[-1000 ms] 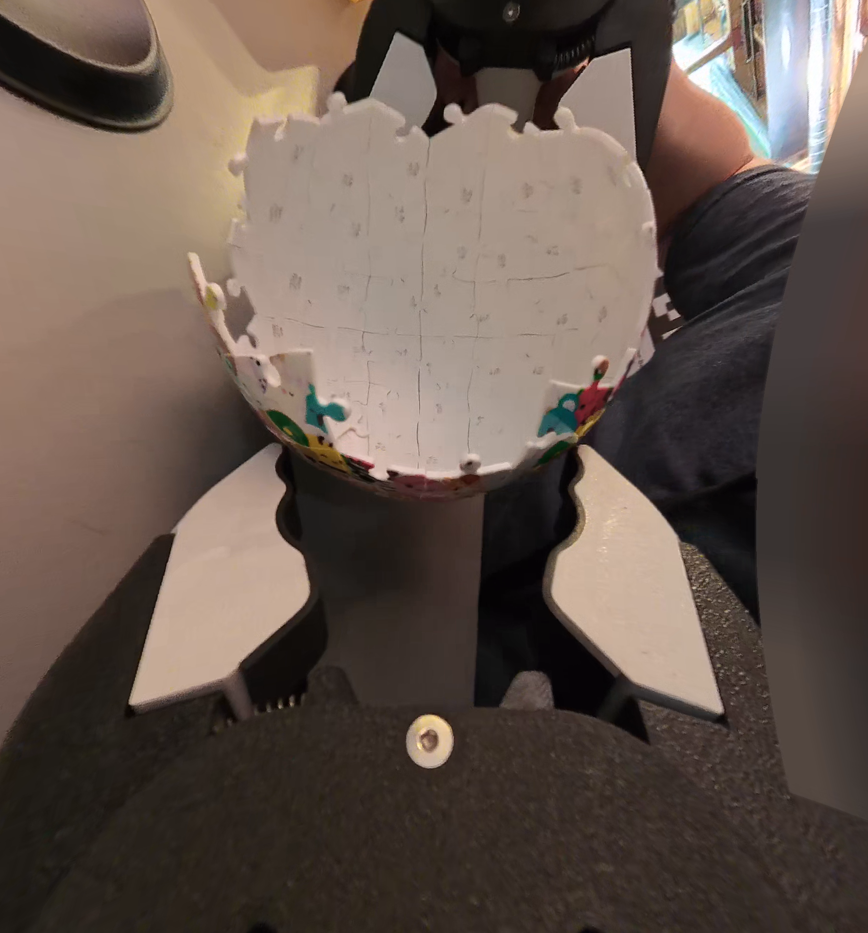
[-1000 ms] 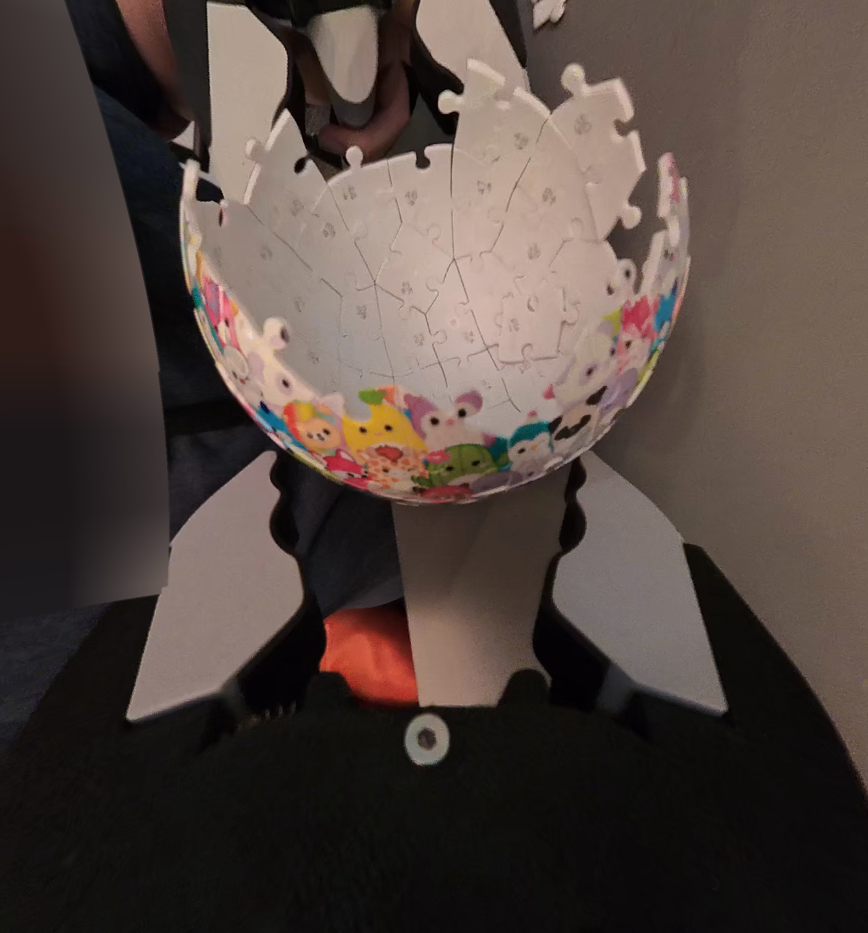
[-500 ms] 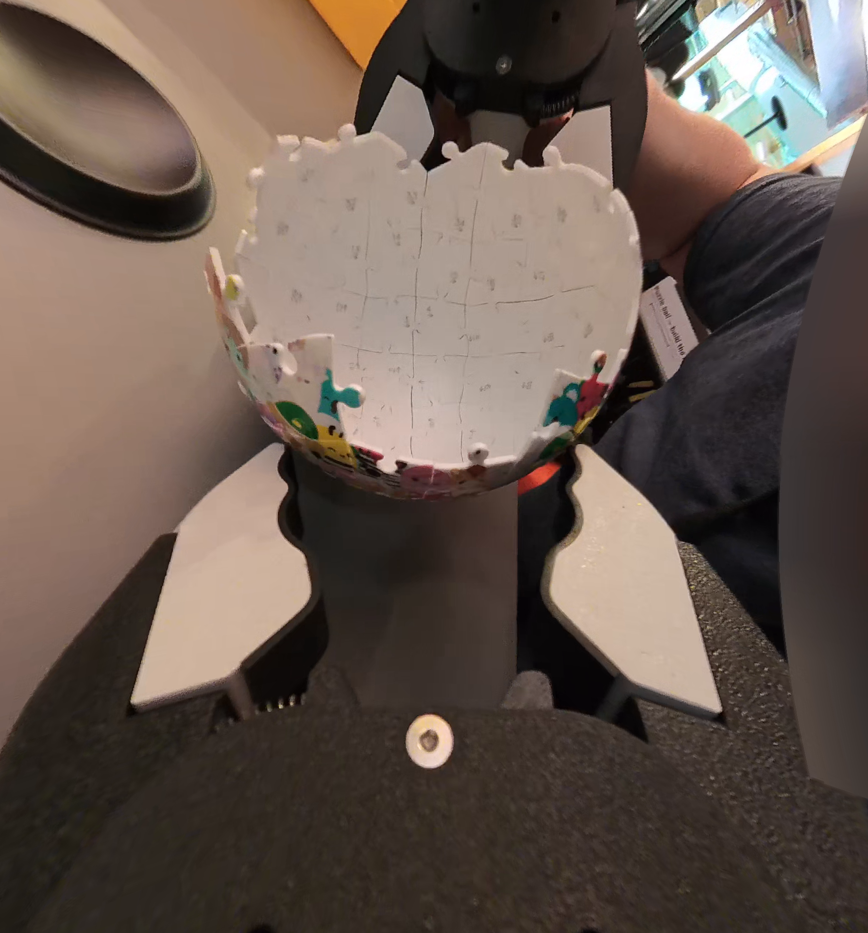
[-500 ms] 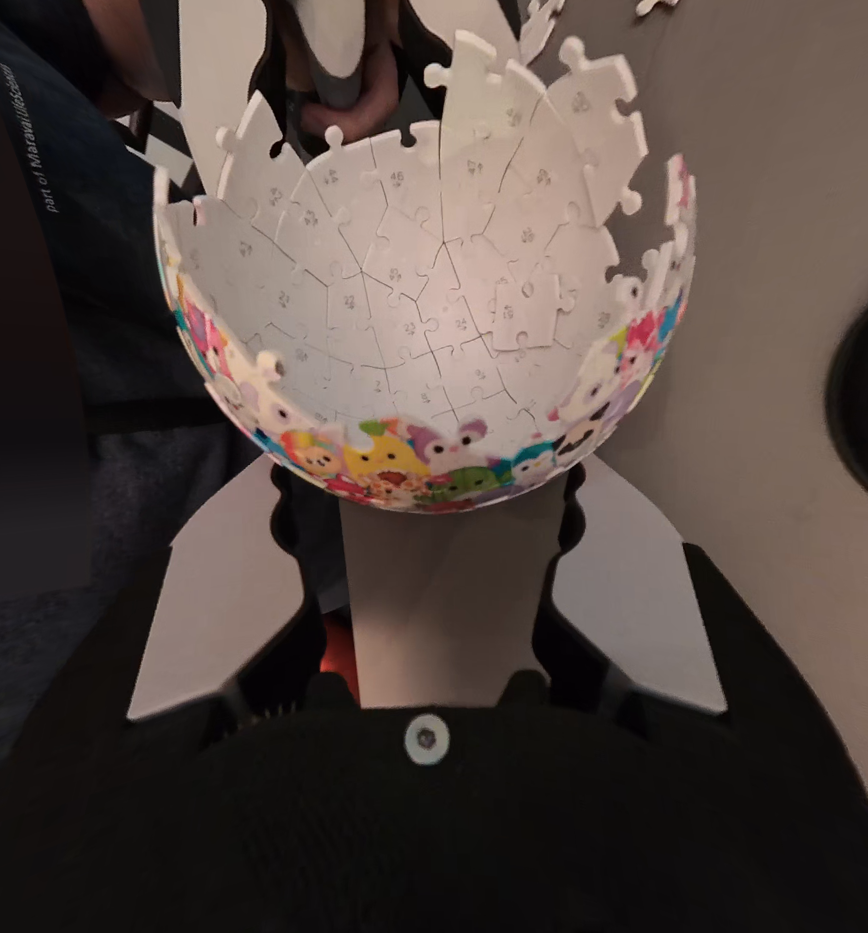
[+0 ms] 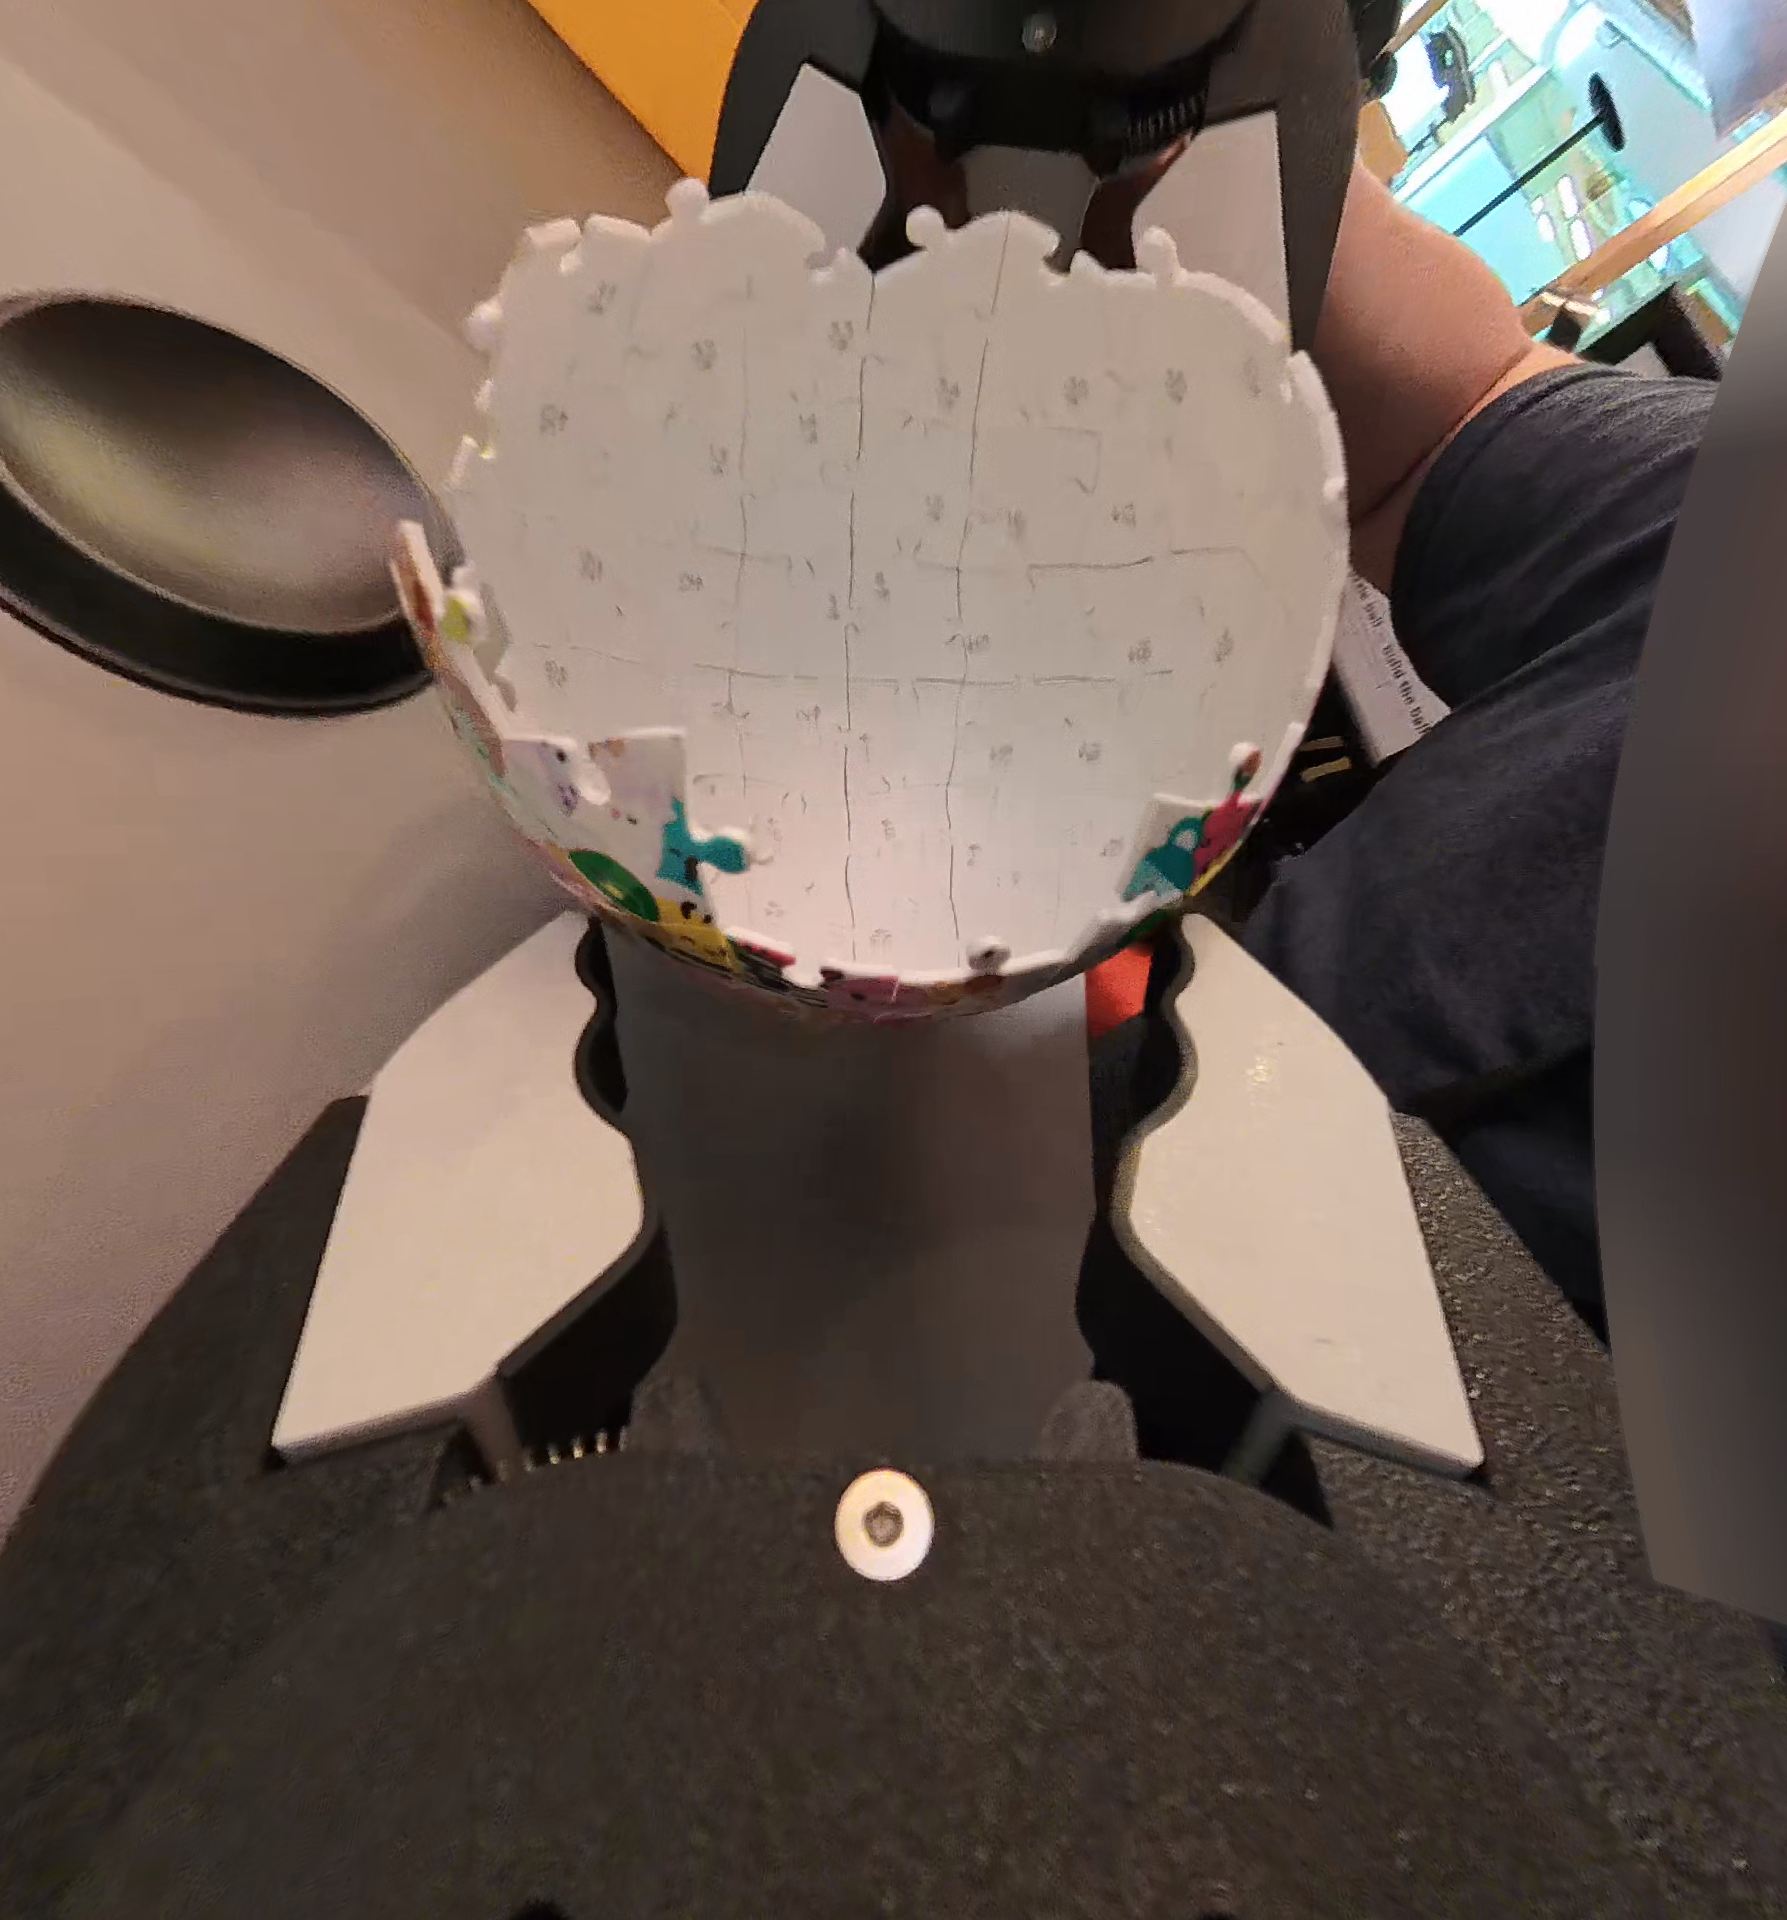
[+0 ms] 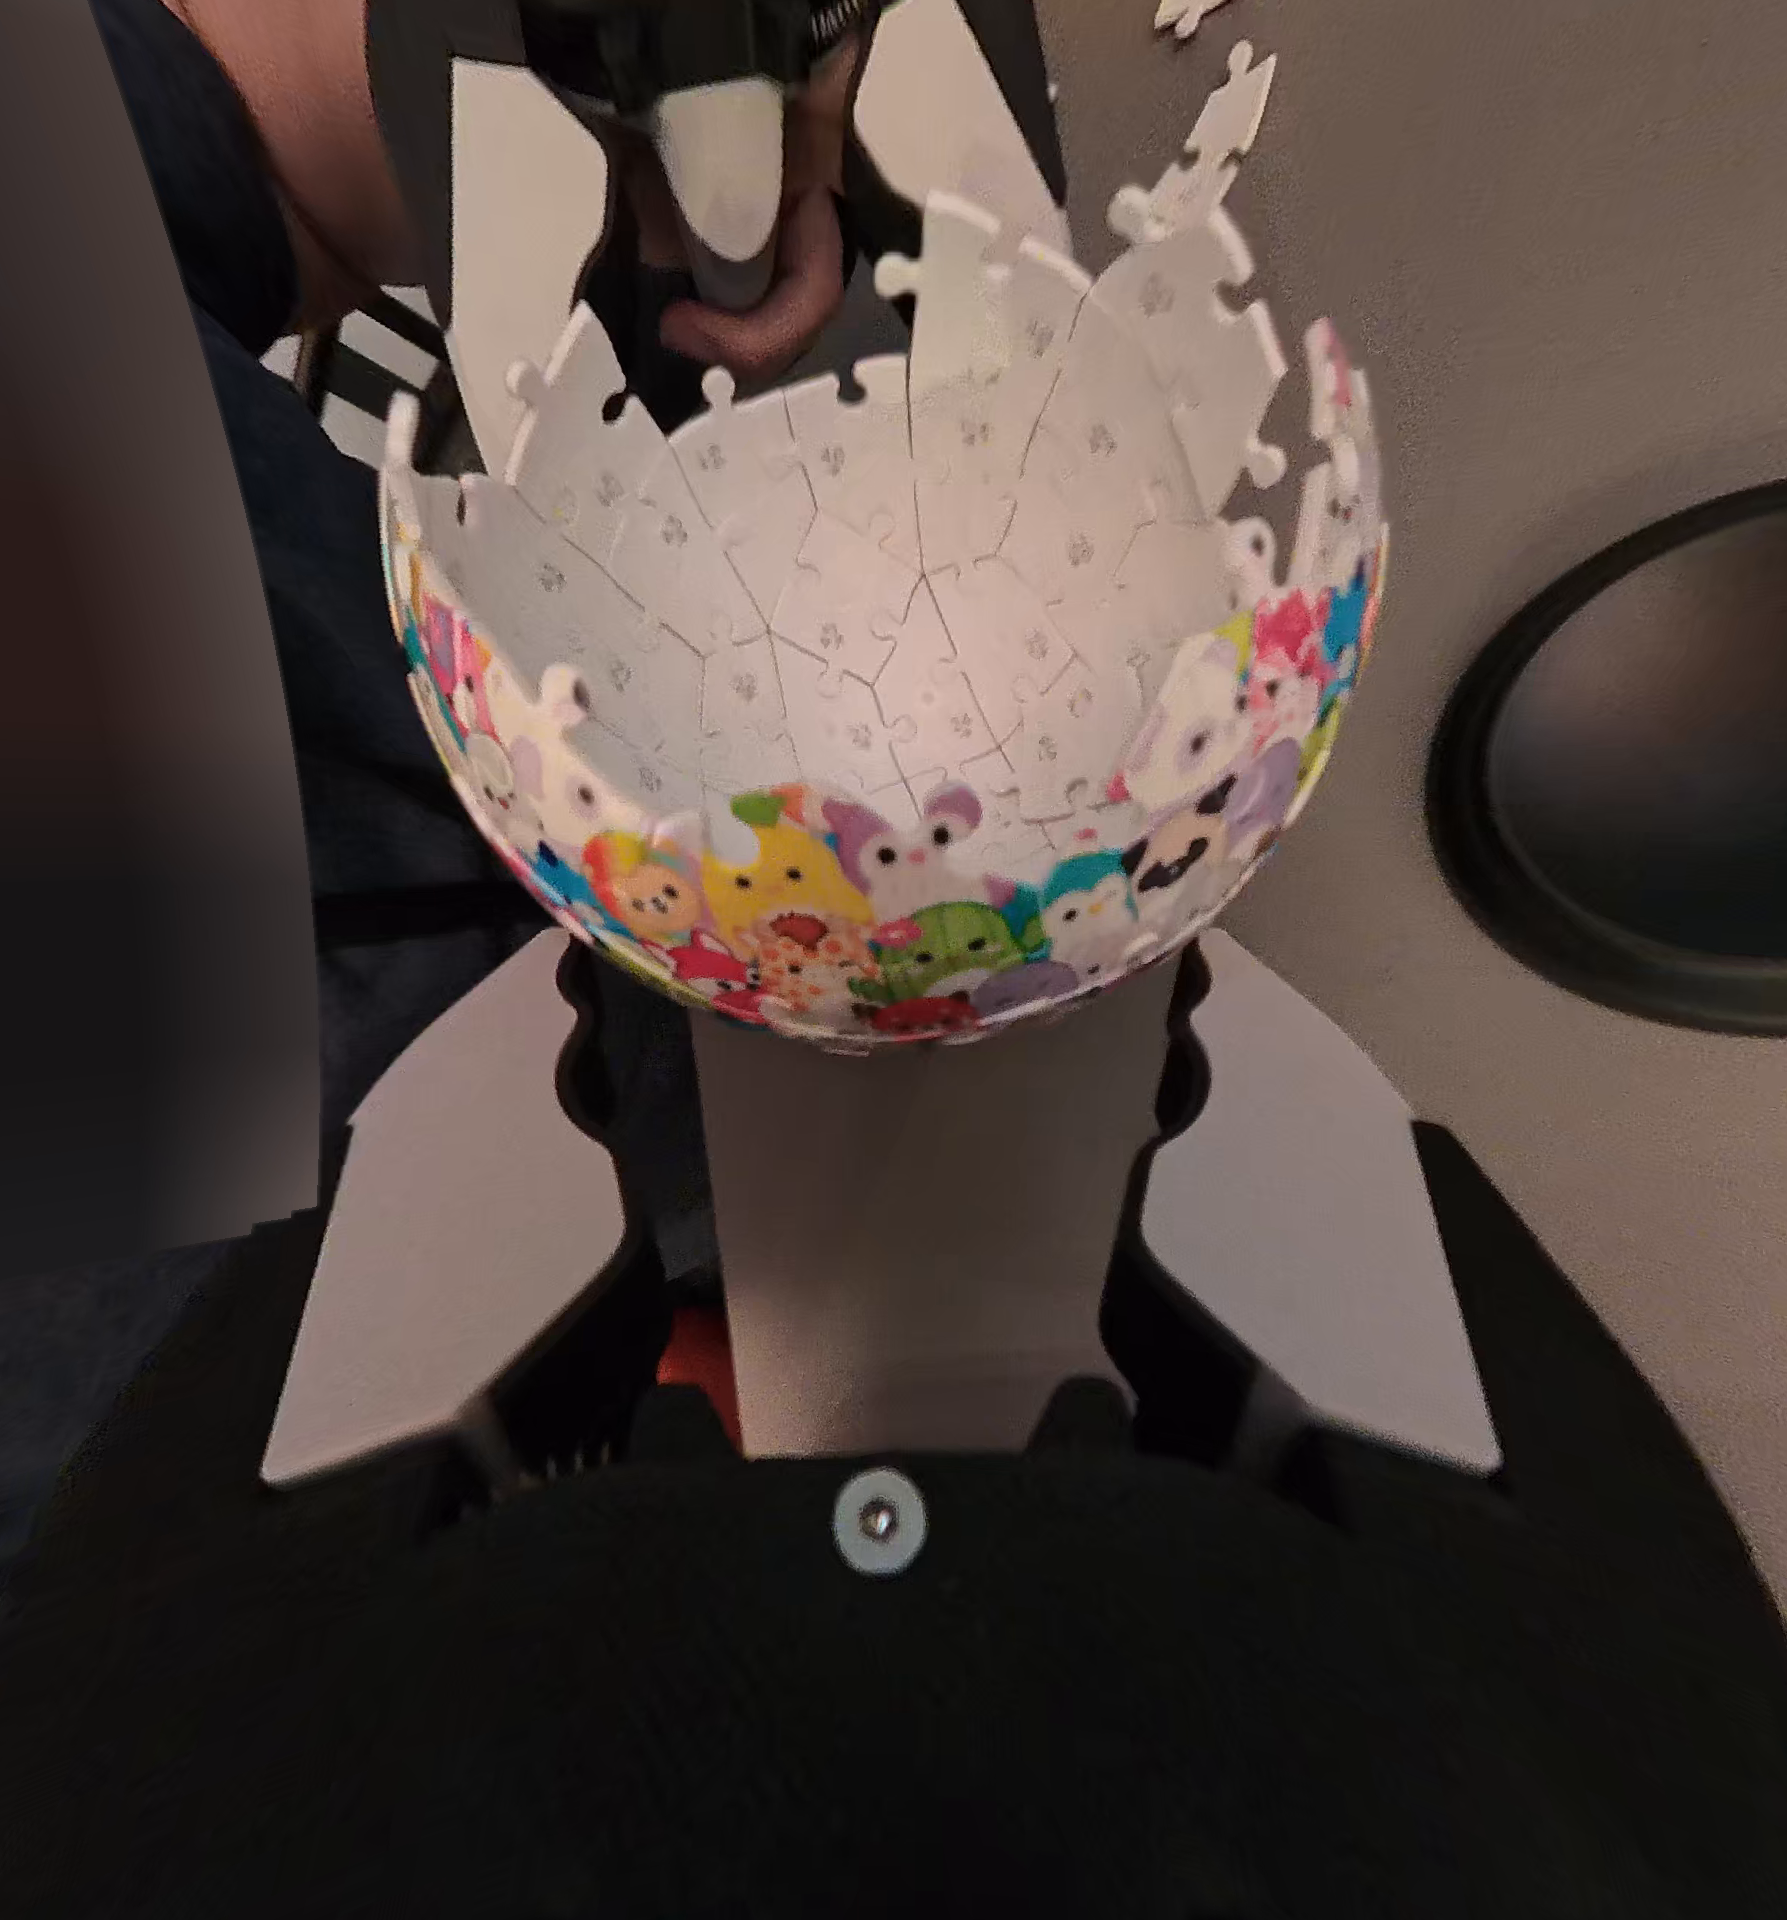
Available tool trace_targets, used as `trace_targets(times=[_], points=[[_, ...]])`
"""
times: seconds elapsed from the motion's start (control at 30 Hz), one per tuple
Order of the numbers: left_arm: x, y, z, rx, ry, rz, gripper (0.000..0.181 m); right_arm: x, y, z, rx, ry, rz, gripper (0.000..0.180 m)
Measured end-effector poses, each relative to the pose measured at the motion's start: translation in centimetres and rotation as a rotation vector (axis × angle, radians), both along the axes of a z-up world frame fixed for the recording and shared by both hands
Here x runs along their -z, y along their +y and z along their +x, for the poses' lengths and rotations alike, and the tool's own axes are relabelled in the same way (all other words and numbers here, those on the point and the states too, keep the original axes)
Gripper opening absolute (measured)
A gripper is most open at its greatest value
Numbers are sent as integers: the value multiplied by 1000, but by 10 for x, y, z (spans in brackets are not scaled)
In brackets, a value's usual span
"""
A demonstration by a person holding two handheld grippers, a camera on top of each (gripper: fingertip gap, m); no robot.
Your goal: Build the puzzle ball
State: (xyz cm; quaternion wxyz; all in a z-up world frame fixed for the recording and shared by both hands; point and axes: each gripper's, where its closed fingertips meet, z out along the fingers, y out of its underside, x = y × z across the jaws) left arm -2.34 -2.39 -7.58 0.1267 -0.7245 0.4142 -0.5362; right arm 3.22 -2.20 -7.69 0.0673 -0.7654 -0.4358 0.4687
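The puzzle ball [image 5: 899, 623] is a half-built shell, white on the inside and printed with bright cartoon animals on the outside, with a jagged open rim. It hangs above a pale table [image 5: 141, 935], between the two grippers, which face each other across it.

The left gripper [image 5: 873, 997] has its jaws spread wide, with the ball's coloured lower edge sitting between the fingertips. The tips lie just at the ball's sides; whether they actually press on it cannot be told from this view.

The right gripper [image 6: 884, 987] is likewise spread wide, and the ball's printed underside sits between its fingertips in the same way. Here too contact cannot be told for certain. In the left wrist view the right gripper [image 5: 1034, 197] shows beyond the ball's far rim, jaws apart.

A black round dish [image 6: 1678, 769] lies on the table beside the ball, to the ball's right in the right wrist view. A loose white puzzle piece [image 6: 1195, 16] lies on the table past the ball's far rim. A person's dark sleeve [image 5: 1491, 727] is behind the ball.
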Motion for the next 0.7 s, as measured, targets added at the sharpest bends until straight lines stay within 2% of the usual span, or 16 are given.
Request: trace_targets(times=[0.27,0.7], points=[[6,-35,8,-17,-54,-234,96,-2,-25,7,-53,-65,-215,106],[5,-46,-7,-53,-58,-301,96,10,-59,-4,-119,-95,-362,106]])
